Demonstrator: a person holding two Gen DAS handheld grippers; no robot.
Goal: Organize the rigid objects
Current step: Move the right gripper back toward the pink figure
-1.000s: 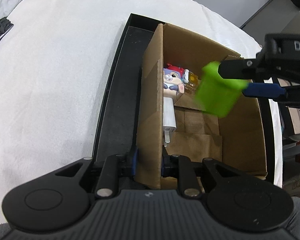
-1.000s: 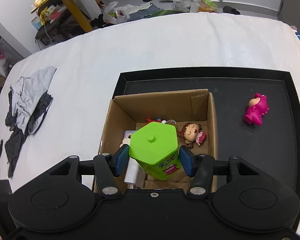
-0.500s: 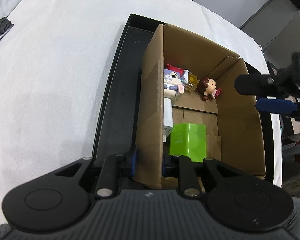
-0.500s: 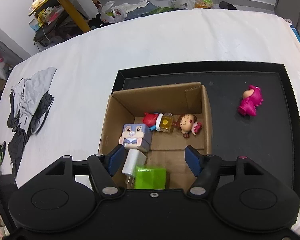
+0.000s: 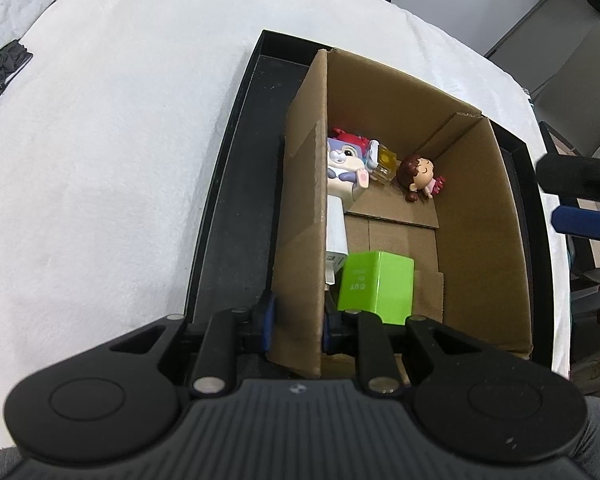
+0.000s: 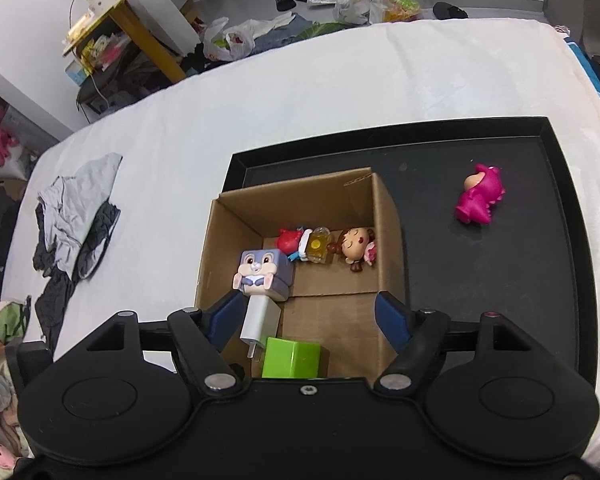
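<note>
In the left wrist view, the cardboard box wall hides half of the bunny cube and white charger at frame centre. We see only two fingers of the right gripper, cut off at the right edge. In the right wrist view, the gripper body covers the green container's lower part at bottom centre.

The box is open on top, and its right half has bare floor between the doll and the green tub. The left side is crowded by the bunny cube and charger. The left gripper clamps the box's near-left wall. On the tray, only a pink toy stands in open room.
</note>
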